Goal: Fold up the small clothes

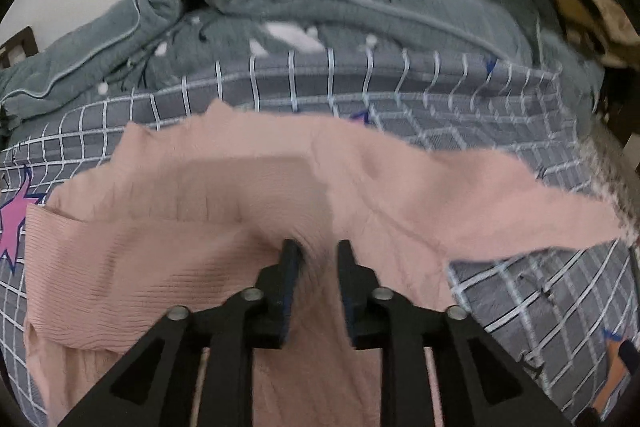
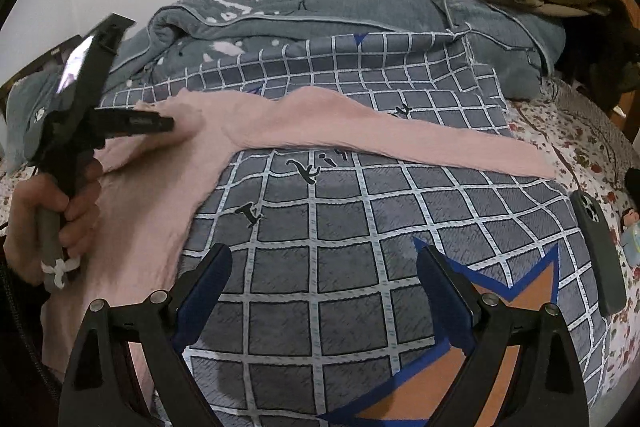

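Left tool (image 1: 316,251) pinches a ridge of the pink garment (image 1: 200,227); right tool (image 2: 324,267) hangs agape over the checked bedspread (image 2: 340,219), empty. Garment lies left on the bed, one sleeve (image 2: 400,135) stretched far right. Folding appears barely begun; sleeves remain unfolded.

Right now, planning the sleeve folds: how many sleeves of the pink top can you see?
1: a long sleeve stretched right across the checked blanket. The other may be hidden under the bunched fabric.

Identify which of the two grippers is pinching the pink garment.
The left gripper: its fingers are nearly closed around a pinch of the pink garment. The right gripper is wide open over the checked blanket.
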### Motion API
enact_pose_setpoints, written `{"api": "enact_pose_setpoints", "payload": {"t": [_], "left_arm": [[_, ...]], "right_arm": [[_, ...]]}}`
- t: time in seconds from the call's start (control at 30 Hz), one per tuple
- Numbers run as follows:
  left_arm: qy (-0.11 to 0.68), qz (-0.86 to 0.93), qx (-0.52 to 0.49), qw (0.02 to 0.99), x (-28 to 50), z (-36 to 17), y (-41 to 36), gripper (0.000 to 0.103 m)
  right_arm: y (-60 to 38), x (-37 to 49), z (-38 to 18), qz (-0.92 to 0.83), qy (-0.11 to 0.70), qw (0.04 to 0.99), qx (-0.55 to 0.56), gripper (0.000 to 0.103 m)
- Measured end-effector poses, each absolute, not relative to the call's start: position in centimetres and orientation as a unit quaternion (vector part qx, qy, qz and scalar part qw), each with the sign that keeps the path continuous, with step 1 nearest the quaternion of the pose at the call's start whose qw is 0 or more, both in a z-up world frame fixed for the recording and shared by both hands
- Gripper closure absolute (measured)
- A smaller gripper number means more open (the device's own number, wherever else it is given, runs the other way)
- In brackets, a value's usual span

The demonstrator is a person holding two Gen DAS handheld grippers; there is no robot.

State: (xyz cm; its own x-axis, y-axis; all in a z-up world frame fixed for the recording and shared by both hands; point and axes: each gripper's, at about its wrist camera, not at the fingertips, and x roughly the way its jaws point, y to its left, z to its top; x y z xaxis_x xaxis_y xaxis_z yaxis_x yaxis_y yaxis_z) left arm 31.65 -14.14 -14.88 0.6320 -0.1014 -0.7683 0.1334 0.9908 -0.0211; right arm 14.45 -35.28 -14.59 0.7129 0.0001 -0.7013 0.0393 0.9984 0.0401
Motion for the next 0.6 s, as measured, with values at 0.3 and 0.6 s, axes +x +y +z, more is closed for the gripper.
{"api": "enact_pose_setpoints", "payload": {"t": [0.3, 0.6], "left_arm": [[0.363, -0.016, -0.019, 0.931, 30.4, -11.1, -6.9, 0.023], [0.384, 0.085, -0.045, 0.918, 27.9, -12.4, 7.2, 0.023]], "right_arm": [[-33.1, 16.2, -15.2, 0.018, 0.377, 0.925, 0.036, 0.011], [-30.1, 17.5, -15.6, 0.046, 0.368, 0.928, 0.05, 0.011]]}}
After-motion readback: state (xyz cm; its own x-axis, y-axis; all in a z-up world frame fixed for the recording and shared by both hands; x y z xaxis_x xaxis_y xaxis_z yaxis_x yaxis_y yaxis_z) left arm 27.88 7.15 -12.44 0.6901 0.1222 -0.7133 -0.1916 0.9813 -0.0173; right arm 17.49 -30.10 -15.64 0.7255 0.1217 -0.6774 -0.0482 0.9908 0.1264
